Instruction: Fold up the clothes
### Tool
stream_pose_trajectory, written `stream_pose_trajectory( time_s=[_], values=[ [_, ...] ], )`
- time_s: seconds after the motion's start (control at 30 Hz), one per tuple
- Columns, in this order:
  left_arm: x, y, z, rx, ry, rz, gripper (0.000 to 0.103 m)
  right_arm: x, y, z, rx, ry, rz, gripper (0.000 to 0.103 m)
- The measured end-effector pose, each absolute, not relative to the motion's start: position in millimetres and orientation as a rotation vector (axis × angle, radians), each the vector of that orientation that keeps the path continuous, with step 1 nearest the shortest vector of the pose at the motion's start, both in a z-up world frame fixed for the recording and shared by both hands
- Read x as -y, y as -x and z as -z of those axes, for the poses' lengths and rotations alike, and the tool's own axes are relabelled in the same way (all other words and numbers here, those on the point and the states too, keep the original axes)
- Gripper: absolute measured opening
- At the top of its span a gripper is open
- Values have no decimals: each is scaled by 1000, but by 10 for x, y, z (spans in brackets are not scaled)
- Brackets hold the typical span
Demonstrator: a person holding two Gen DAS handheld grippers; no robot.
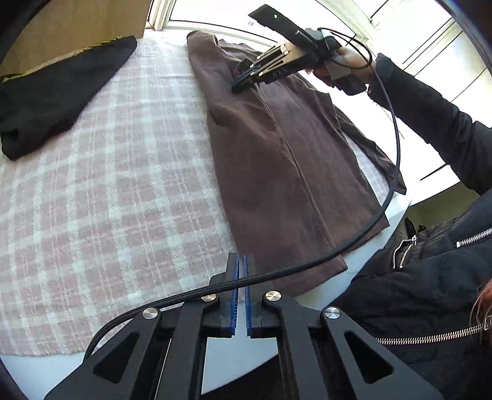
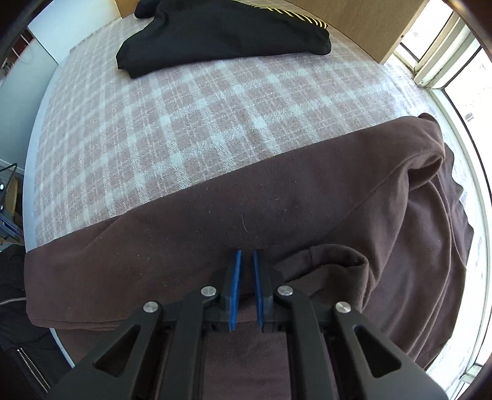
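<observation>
plaid bed cover (image 1: 107, 200) | brown garment (image 1: 276, 160) flat | L jaws closed, R seemingly too

Pink-and-white checked blanket (image 2: 190, 123) over a white table (image 1: 313, 295), wooden board (image 2: 363, 24) behind.

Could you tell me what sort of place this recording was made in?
Probably a bedroom at home: a bed under a pink checked blanket, a wooden headboard behind it, and a bright window alongside. Clothes lie on the blanket.
</observation>
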State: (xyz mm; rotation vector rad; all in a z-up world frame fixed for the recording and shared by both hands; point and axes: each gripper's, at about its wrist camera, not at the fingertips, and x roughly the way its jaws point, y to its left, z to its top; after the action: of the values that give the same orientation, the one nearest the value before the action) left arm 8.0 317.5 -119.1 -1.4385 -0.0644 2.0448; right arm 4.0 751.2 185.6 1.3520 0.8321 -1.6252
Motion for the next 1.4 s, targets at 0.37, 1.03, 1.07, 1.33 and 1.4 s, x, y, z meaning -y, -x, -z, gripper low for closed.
stream_pose_trajectory(
  time_s=[0.37,1.03,1.07,1.33,1.4],
  values=[
    [-3680,825,1479,-38,1351,-1978,2,-7238,-118,-1783,-870,-1316,1572,3],
    [-3643,690,1700,-56,1401,-1960,2,-7347,-309,-1788,-831,-1402,1491,0],
    [-3639,680,1700,-56,1402,-1959,1,-7330,-318,-1805,-827,-1396,1499,0],
    [-3647,594,1722,-56,1402,-1964,1,-7005,-351,-1950,-815,-1330,1528,0],
    [-3637,604,1719,-44,1419,-1957,1,-7092,-187,-2009,-762,-1355,1564,3]
  ],
)
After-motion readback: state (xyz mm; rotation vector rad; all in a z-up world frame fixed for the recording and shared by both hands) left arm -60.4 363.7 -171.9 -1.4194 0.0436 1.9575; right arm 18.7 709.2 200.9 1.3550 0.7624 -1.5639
